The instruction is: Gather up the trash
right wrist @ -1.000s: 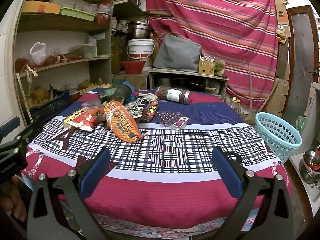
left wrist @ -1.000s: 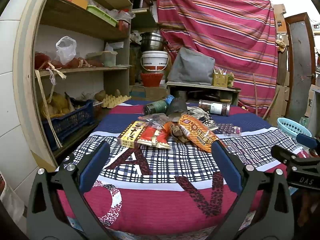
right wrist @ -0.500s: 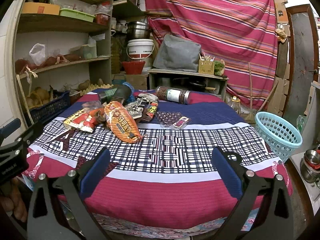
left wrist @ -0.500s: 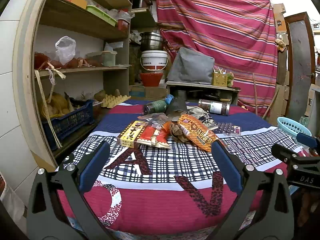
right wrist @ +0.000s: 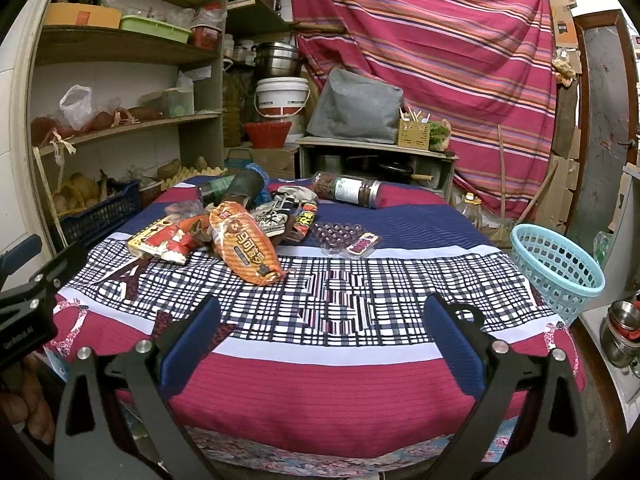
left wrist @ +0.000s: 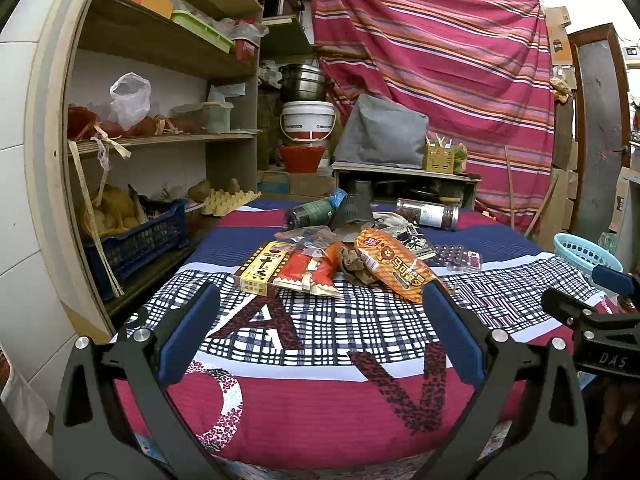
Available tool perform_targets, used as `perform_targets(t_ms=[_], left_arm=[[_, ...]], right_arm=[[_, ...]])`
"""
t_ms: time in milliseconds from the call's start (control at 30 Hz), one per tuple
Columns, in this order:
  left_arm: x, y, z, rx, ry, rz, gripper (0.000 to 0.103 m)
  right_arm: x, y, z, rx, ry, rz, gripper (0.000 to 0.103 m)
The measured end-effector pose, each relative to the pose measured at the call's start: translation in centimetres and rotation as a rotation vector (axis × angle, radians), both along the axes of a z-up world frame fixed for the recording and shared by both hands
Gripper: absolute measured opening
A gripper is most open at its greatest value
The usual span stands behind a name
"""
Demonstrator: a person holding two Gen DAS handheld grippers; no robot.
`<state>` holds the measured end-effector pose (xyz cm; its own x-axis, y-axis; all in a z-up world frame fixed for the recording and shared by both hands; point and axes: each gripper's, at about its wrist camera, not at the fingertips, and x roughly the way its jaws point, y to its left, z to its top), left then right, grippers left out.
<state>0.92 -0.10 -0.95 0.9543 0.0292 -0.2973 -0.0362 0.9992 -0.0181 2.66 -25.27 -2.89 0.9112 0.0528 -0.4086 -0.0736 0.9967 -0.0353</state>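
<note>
A pile of trash lies on the cloth-covered table (left wrist: 320, 400): an orange snack bag (left wrist: 394, 264) (right wrist: 244, 246), a yellow box (left wrist: 262, 266), a red wrapper (left wrist: 310, 270), a clear blister tray (right wrist: 346, 238), a jar lying on its side (right wrist: 346, 190) and a green bottle (left wrist: 310, 212). A light blue basket (right wrist: 556, 266) (left wrist: 584, 252) stands beside the table's right edge. My left gripper (left wrist: 320, 336) is open and empty, near the table's front, short of the pile. My right gripper (right wrist: 320, 340) is open and empty over the front edge.
Wooden shelves (left wrist: 160, 140) with a blue crate (left wrist: 136, 240) stand at the left. A low cabinet (right wrist: 376, 160), a white bucket (right wrist: 282, 98) and a striped curtain (right wrist: 420, 40) are behind the table. Steel pots (right wrist: 620, 332) sit low at the right.
</note>
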Motion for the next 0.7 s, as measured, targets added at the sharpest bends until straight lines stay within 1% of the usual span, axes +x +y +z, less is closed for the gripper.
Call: perform_targets(t_ms=[700], left_arm=[[-0.01,-0.12,-0.01,-0.003,-0.005,0.0,0.098]], right_arm=[[-0.09,0.0,0.12,0.007,-0.007,0.002,0.099]])
